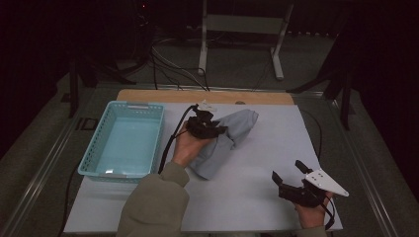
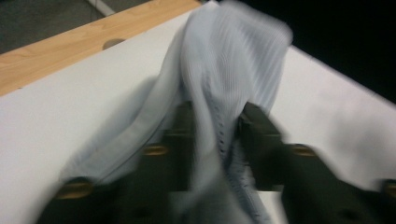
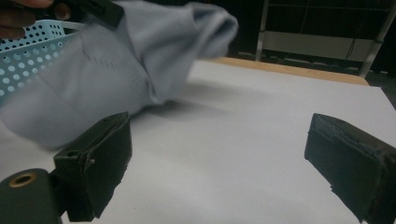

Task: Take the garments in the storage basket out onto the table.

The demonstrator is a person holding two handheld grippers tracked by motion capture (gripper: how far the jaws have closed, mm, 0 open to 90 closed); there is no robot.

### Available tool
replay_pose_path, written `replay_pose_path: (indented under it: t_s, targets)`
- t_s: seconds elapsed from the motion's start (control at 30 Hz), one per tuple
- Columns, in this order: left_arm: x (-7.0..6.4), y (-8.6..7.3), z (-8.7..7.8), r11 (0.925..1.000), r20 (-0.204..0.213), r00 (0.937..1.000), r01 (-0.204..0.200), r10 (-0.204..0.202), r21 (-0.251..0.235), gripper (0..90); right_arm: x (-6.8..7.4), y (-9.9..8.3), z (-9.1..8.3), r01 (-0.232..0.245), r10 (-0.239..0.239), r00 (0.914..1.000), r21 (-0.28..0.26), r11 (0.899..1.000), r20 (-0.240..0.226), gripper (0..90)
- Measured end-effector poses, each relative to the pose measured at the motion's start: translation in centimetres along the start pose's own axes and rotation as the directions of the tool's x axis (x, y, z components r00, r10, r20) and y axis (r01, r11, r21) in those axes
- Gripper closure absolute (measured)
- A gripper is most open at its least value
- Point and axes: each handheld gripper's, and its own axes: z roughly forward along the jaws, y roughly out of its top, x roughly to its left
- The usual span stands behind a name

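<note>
**Left gripper pinches grey cloth beside basket; right gripper waits with jaws spread**

Seen from the high view, a person's left gripper point(image 1: 213, 129) grips a pale grey cloth point(image 1: 231, 136) near the middle of the white table point(image 1: 276, 143), just to the right of a light blue perforated basket point(image 1: 96, 148). The cloth runs diagonally, its far end bunched toward the wooden strip point(image 1: 197, 96) at the table's back edge, its near end draped below the left hand point(image 1: 187, 145). The right gripper point(image 1: 291, 180) sits well apart at the near right corner, held low over the table.

The left gripper view gives the close detail the high view lacks: the two black jaws are closed onto a raised fold of the ribbed cloth point(image 2: 224, 79), fabric pinched between them and spilling to either side, though the picture is blurred. The right gripper view shows what the overhead angle only hints at, its own jaws spread wide with bare table point(image 3: 243, 140) between them, holding nothing. It also catches the cloth point(image 3: 116, 70) from the side, lifted at its top, with the basket point(image 3: 32, 51) behind it.
</note>
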Motion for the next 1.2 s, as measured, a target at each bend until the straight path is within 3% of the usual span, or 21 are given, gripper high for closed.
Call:
replay_pose_path:
  t_s: [0.1, 0.13, 0.17, 0.27, 0.4, 0.8, 0.97, 1.2]
  targets:
    - [-0.2, 0.2, 0.0, 0.9999, -0.032, 0.9995, 0.0, 0.0, -0.014, 24.2, 0.0, 0.0, 0.0, 0.0, 0.0, 1.0, 0.001, 1.0, -0.001, 7.5]
    - [-0.2, 0.3, -0.1, 0.9998, -0.047, 0.9988, 0.014, -0.015, -0.016, 24.2, 0.0, 0.0, 0.0, 0.001, -0.001, 1.0, 0.0, 1.0, -0.001, 7.5]
    - [-0.1, 0.2, -0.1, 0.9998, -0.05, 0.9987, 0.011, -0.012, -0.013, 13.9, 0.0, 0.0, 0.0, 0.001, -0.001, 1.0, 0.001, 1.0, -0.001, 7.5]
    - [0.1, 0.2, -0.2, 0.9995, -0.036, 0.999, 0.027, -0.027, -0.019, 0.9, 0.0, 0.0, 0.0, 0.003, -0.003, 1.0, 0.0, 1.0, -0.002, 7.5]
    - [0.1, 0.2, -0.5, 0.9979, -0.033, 0.9989, 0.032, -0.034, -0.057, 0.1, 0.0, 0.0, 0.0, 0.002, -0.002, 1.0, 0.001, 1.0, -0.002, 7.5]
    - [-0.5, 0.3, -2.2, 0.9954, -0.07, 0.9973, -0.027, 0.02, -0.092, 0.1, 0.0, 0.0, -0.1, -0.003, 0.003, 1.0, -0.003, 1.0, 0.0, 7.5]
    - [-0.7, 0.2, -4.0, 0.9933, -0.102, 0.9935, -0.06, 0.05, -0.099, 0.1, -0.1, 0.0, -0.1, -0.005, 0.005, 1.0, -0.006, 1.0, 0.002, 7.5]
    - [0.0, -0.7, -7.0, 0.9883, -0.143, 0.9879, -0.079, 0.06, -0.131, 0.1, -0.1, 0.0, -0.2, -0.006, 0.006, 1.0, -0.008, 1.0, 0.004, 7.5]
